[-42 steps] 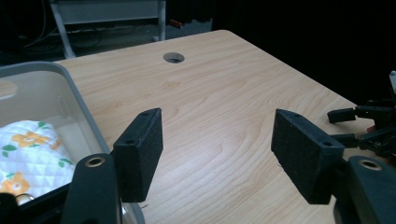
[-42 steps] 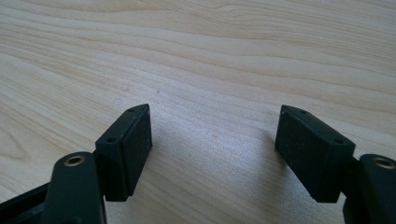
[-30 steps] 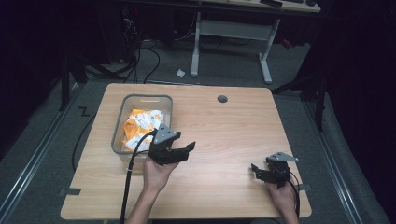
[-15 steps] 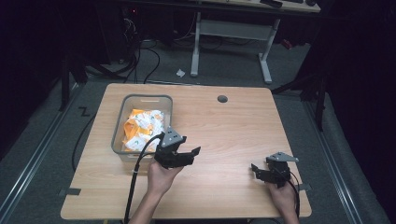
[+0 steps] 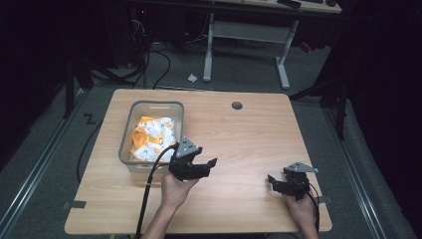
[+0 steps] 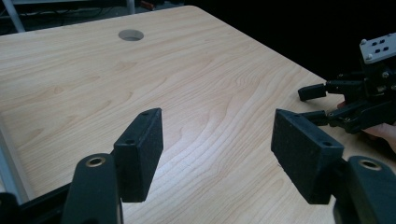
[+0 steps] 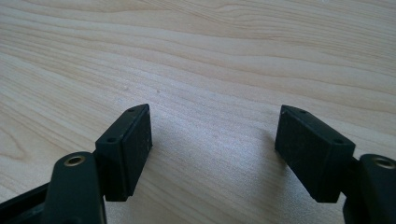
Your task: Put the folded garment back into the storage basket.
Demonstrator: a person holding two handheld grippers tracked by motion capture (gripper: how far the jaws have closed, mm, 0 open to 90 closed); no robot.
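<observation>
The left gripper stood with its jaws spread wide and nothing between them, held above the bare wood just right of the clear bin. In the left gripper view its two black pads framed an open stretch of tabletop, and the other gripper showed at that picture's right edge. The left hand came in from the near edge, its cable trailing back over the bin's near right corner.

The right gripper sat low near the table's near right corner, well apart from the left one, its jaws likewise released and empty; the right gripper view showed only wood grain between its pads. The right hand gripped it from the near side.

The bin lay on the left half of the table, holding crumpled orange-and-white packets. A round cable hole sat toward the far edge. Beyond the table, a white desk frame stood on the dark floor.
</observation>
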